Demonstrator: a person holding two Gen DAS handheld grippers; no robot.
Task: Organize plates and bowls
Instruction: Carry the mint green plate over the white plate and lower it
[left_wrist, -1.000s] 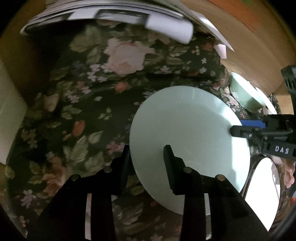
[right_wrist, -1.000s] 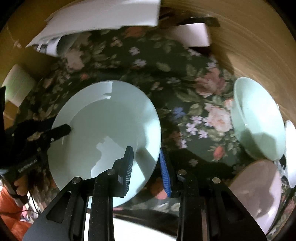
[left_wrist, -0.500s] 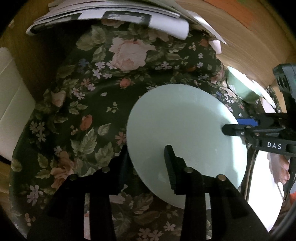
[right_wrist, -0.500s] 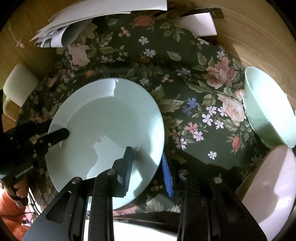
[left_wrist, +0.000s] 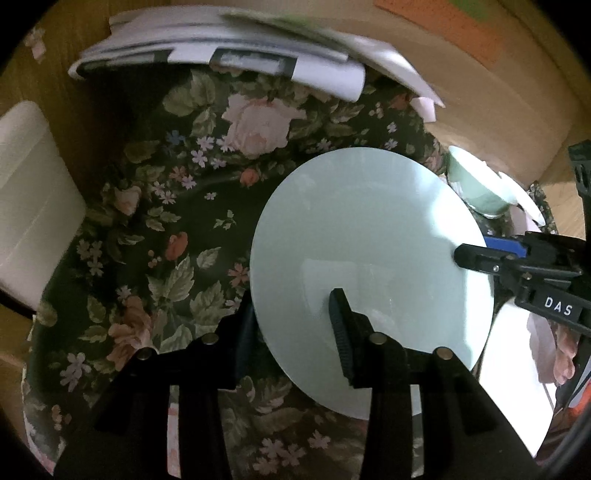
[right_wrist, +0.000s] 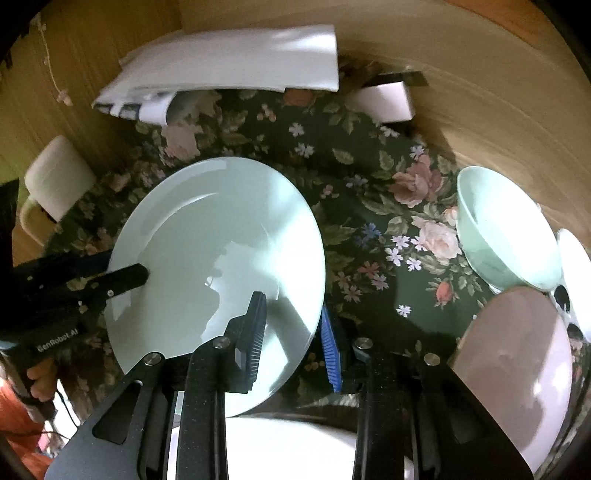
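Observation:
A pale green plate (left_wrist: 373, 266) is held above the floral cloth by both grippers. My left gripper (left_wrist: 291, 325) is shut on its near rim, one finger over it and one under; it also shows in the right wrist view (right_wrist: 122, 277). My right gripper (right_wrist: 291, 325) is shut on the plate (right_wrist: 218, 273) at its other rim; it shows in the left wrist view (left_wrist: 476, 254). A pale green bowl (right_wrist: 506, 232) and a pink bowl (right_wrist: 517, 362) sit at the right. A white plate (right_wrist: 280, 446) lies below the held plate.
The dark floral tablecloth (left_wrist: 166, 229) covers the table. Stacked papers (left_wrist: 229, 55) lie at the far edge, with a white box (right_wrist: 388, 99) beside them. A white chair (left_wrist: 26, 199) stands at the left. Another white dish (right_wrist: 576, 266) is at the far right.
Both grippers have lifted the green plate higher off the cloth; the table looks farther away and more of it shows. Both grips are unchanged.

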